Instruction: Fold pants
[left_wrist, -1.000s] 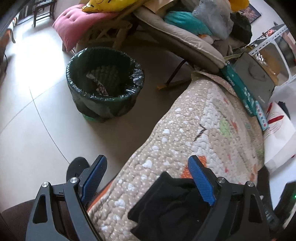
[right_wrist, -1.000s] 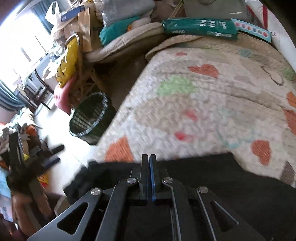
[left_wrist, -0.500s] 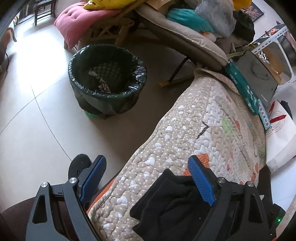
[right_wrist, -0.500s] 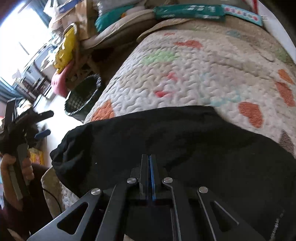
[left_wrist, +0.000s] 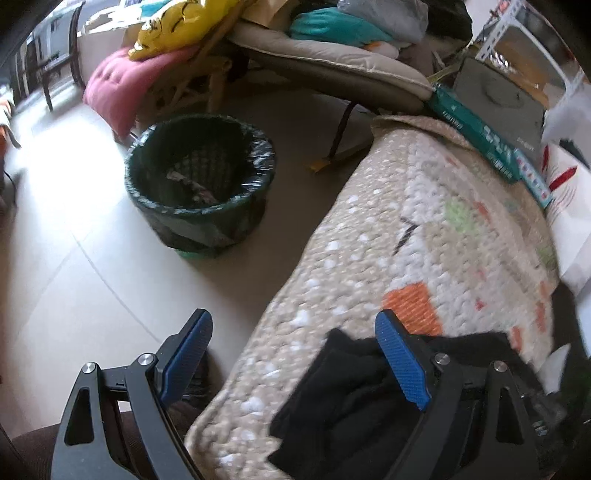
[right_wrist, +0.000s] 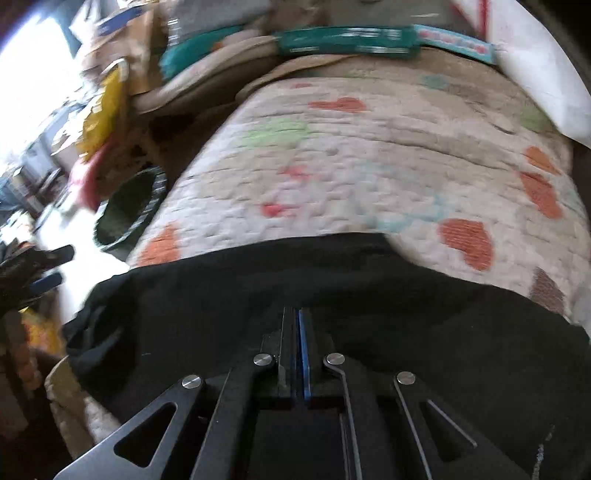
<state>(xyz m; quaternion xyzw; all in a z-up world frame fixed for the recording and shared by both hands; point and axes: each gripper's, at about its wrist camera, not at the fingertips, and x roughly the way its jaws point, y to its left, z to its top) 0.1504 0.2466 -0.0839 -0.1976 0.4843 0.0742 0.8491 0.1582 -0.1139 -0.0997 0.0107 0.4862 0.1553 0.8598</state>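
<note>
pants (right_wrist: 369, 295): long axis left-right across lower frame | right gripper (right_wrist: 295, 332): pressed together over their middle, pinch unclear | left gripper (left_wrist: 295, 354): spread, nearer bunched end, lower right

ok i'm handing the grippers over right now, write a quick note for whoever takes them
Left gripper: open, empty, hanging over the quilt's edge beside the bunched end of the black pants.
Right gripper: shut, above the pants; whether it pinches cloth cannot be told.
Pants: spread across the near side of the quilt, one end crumpled at the edge.
Done: pants laid out; no neat fold visible.
Left: take the crumpled end with the left gripper, smooth it, fold.
</note>
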